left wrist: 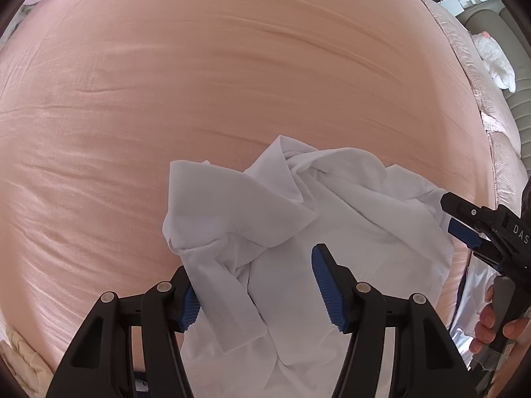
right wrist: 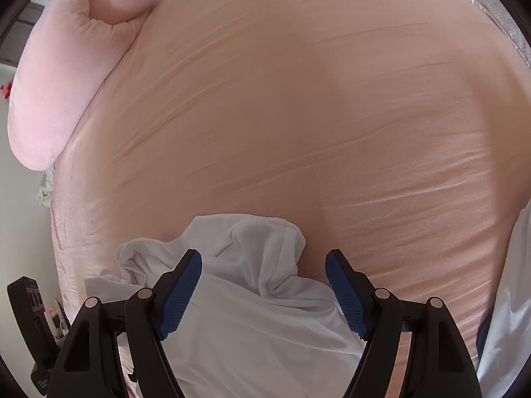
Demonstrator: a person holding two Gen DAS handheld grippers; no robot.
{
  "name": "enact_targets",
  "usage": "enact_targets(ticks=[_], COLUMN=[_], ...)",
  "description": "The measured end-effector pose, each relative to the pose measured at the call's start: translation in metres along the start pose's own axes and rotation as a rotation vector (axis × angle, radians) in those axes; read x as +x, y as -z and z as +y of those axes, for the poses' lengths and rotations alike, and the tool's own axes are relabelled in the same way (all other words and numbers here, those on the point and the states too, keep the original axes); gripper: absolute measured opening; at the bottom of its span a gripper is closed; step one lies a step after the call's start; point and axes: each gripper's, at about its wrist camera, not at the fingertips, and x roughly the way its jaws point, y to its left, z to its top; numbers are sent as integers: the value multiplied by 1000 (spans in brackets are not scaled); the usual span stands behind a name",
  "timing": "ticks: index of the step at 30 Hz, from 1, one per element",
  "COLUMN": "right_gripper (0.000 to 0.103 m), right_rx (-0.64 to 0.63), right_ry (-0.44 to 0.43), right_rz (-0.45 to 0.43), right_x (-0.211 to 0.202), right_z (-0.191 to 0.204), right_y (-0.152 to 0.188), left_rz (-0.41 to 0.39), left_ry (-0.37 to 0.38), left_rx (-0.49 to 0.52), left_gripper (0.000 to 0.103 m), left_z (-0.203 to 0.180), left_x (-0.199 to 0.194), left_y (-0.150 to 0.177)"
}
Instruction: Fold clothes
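A: Where's the garment sitting right now?

B: White garment (left wrist: 332,205) is lying crumpled on the pink bed sheet (left wrist: 232,66), directly under and just ahead of both grippers. Not flat yet: several loose folds are bunching ahead of the left gripper (left wrist: 257,287), and one narrow strip, maybe a sleeve, is trailing back between its fingers.

A: Left gripper state?

B: Spread. Blue pads are standing apart and cloth is passing between them, brushing the left-hand pad, but nothing is being pinched. It's pointing steeply down at the pile.

A: Right one?

B: Right gripper (right wrist: 264,292) is spread wide too, hanging over the garment's edge. In its own view, a raised fold (right wrist: 265,242) is sitting just ahead, between the fingers, pads clear of it. From the left wrist view it's coming in from the right side, at the cloth's far edge, with the person's hand (left wrist: 494,318) wrapping the handle.

A: Why both open over the heap?

B: My read: they're looking for grasp points. One gripper per side makes sense for pulling the fabric taut and spreading it before any fold.

A: Progress?

B: Early, I'd say. Garment is lying bunched, no clean fold showing.

A: Risks?

B: Grabbing two layers at once in that bunch. Thin fabric, likely slipping easily. Pink pillow (right wrist: 66,66) is sitting well ahead-left of the right gripper, not interfering.
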Motion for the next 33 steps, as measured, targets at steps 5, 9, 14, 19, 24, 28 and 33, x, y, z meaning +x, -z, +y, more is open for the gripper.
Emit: enact_targets(ticks=[5, 9, 14, 19, 24, 28, 33], right_gripper=[77, 77, 77, 72, 34, 20, 16], right_rx=[-63, -128, -218, -237, -355, -497, -671], right_ry=[96, 146, 284, 333, 306, 360, 549], right_rz=[27, 23, 25, 13, 8, -19, -87], right_x=[20, 30, 47, 56, 46, 48, 56], right_z=[11, 29, 60, 80, 76, 97, 118], right_y=[8, 15, 26, 33, 19, 33, 45], left_rz=[-15, -57, -118, -146, -170, -224, -291], left_ry=[-6, -44, -128, -158, -240, -329, -450], left_rx=[6, 48, 102, 134, 165, 224, 330], left_gripper=[57, 56, 34, 23, 16, 15, 11], left_z=[3, 0, -8, -5, -23, -35, -44], left_x=[-1, -5, -6, -16, -8, -9, -19], left_y=[2, 5, 8, 9, 10, 2, 0])
